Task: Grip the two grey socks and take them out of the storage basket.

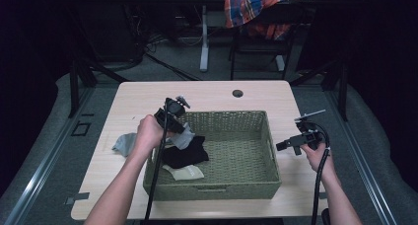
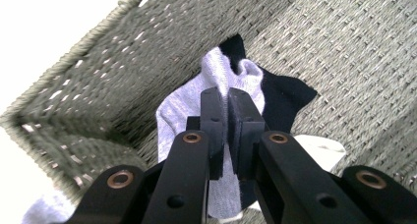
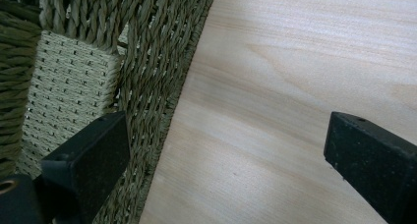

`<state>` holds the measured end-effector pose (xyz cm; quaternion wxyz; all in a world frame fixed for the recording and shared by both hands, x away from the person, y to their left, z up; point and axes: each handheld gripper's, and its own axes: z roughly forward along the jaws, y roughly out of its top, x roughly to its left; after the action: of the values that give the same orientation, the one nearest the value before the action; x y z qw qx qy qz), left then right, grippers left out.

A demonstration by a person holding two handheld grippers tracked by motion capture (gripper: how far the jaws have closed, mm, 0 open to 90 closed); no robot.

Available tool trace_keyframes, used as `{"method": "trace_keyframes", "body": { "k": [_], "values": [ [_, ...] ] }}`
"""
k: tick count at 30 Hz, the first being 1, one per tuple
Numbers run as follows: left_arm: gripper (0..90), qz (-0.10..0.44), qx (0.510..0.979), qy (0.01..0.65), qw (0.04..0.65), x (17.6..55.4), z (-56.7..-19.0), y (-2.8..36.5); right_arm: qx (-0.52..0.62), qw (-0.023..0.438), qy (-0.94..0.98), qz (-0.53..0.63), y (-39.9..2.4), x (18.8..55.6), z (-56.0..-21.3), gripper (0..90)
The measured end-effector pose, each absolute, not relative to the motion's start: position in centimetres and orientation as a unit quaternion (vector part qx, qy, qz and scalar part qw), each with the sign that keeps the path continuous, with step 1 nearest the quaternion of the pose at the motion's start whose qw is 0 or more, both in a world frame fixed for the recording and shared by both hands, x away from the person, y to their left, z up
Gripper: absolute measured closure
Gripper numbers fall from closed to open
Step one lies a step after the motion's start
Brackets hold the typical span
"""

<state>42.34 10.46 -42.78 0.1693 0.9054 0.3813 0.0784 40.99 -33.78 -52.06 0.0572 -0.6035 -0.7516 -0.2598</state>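
My left gripper (image 1: 179, 128) is shut on a light grey sock (image 2: 187, 116) and holds it over the left end of the woven green basket (image 1: 246, 121). The sock hangs down against the basket's inner wall (image 2: 98, 76). Under it in the basket lie a black sock (image 1: 190, 154) and a cream sock (image 1: 187, 172). A second grey sock (image 1: 125, 143) lies on the table outside the basket's left side. My right gripper (image 1: 280, 146) is open and holds nothing, just right of the basket's outer wall (image 3: 147, 62) and low over the wooden table (image 3: 285, 86).
The basket takes up the middle of the light wooden table (image 1: 148, 94), which has a round cable hole (image 1: 237, 93) at the back. Beyond the table a plaid cloth (image 1: 254, 10) hangs on a chair. Cables trail from both grippers toward the front edge.
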Motion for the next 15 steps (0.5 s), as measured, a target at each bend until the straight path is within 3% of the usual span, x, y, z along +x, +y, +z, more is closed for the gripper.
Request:
{"method": "trace_keyframes", "body": {
  "k": [15],
  "values": [
    [86.6, 0.101, 0.900, 0.381, 0.185, 42.4, -38.6, 11.6, -0.603, 0.058, -0.754, -0.256, -33.7, 41.0, -52.1, 3.4]
  ]
}}
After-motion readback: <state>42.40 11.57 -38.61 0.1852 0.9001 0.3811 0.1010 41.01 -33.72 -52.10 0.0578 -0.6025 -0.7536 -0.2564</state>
